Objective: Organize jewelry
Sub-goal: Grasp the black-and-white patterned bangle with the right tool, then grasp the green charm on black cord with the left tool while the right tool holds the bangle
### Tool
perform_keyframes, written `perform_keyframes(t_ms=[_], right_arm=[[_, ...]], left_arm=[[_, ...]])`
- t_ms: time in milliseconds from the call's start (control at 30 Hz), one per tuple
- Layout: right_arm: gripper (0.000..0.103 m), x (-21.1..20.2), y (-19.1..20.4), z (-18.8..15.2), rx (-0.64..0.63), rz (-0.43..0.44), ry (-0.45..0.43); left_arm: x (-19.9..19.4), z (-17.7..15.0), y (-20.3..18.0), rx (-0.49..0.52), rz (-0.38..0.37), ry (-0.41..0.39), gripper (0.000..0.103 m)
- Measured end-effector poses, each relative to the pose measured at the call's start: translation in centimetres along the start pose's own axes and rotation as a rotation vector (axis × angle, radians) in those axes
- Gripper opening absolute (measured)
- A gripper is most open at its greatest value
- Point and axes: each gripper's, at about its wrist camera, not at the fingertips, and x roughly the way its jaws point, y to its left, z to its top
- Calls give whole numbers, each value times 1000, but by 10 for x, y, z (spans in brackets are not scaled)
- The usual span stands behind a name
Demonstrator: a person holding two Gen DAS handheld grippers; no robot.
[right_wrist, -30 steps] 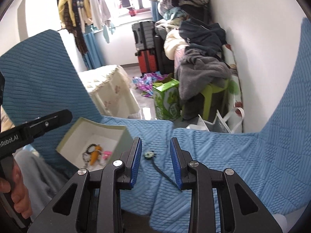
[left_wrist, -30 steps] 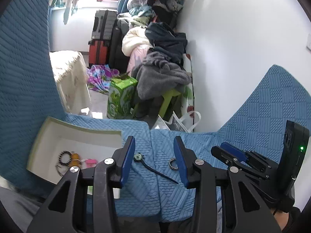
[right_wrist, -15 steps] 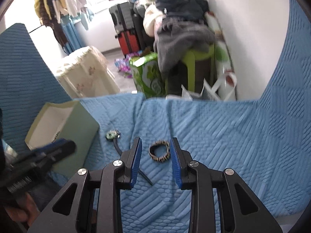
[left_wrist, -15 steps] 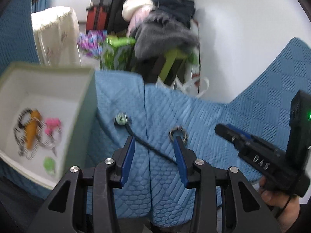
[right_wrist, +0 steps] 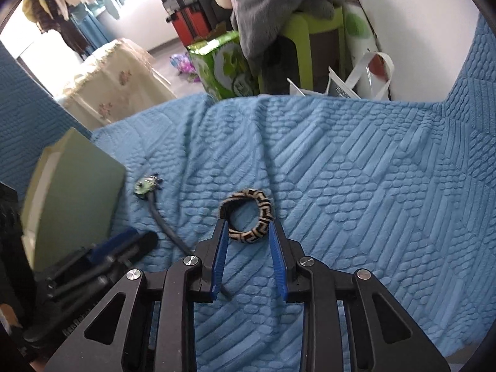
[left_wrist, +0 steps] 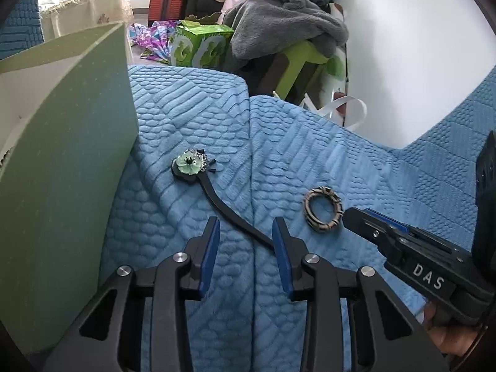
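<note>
Left wrist view: my left tool (left_wrist: 245, 226) hangs low over the blue quilted cover (left_wrist: 192, 117), its blades parted and holding nothing. The thin dark stem of the hairpin (left_wrist: 217, 198) runs between the blade tips and ends against the right one, and its green flower head (left_wrist: 188, 161) lies farther ahead, near the wall of the green box (left_wrist: 71, 142). The patterned bracelet (left_wrist: 323, 213) lies flat to the right of the stem, a little apart from it, and the tip of my right tool (left_wrist: 365, 223) is just beside it. From here I cannot see the inside of the box.

Right wrist view: my right tool (right_wrist: 248, 229) is also open and grips nothing. The bracelet (right_wrist: 248, 217) sits between its two blade tips, with its near edge about at the tips. I cannot tell whether the blades already touch it. The hairpin (right_wrist: 155, 214) lies to the left, and my left tool (right_wrist: 124, 245) is blurred beside it.

I think the danger is in the closing. The bracelet is a ring, so if my blades press it off centre it may tilt or slide out over the soft cover. The hairpin stem is thin and lies flat, so my left blades may close above it or pinch the fabric instead. Both tools also work close together, and they may knock one another or push the other piece away.
</note>
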Motion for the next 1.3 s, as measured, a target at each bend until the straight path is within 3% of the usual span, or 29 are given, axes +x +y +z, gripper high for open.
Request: perform_keyframes(t_ms=[133,200,533,633,867,967,1300], right_arm=[[24,7,-3,3,4,3,4],[20,11,-2,4,4,3,9],[20,26,0,7,-10,-42,40],[18,34,-3,8,-7,-43,57],[13,37,4,7,-45,-85,37],[8,38,6,7,-55,-105,38],[7,15,6,1,-28,-71,6]], left_arm=[[12,3,5,-13,6,13,34],[15,5,5,-7,19,20,28],[25,15,10,6,57,12,28],[27,17,11,4,69,9,17],[28,18,11,16,80,17,14],[25,18,10,32,75,18,10],[3,17,7,56,-7,14,5]])
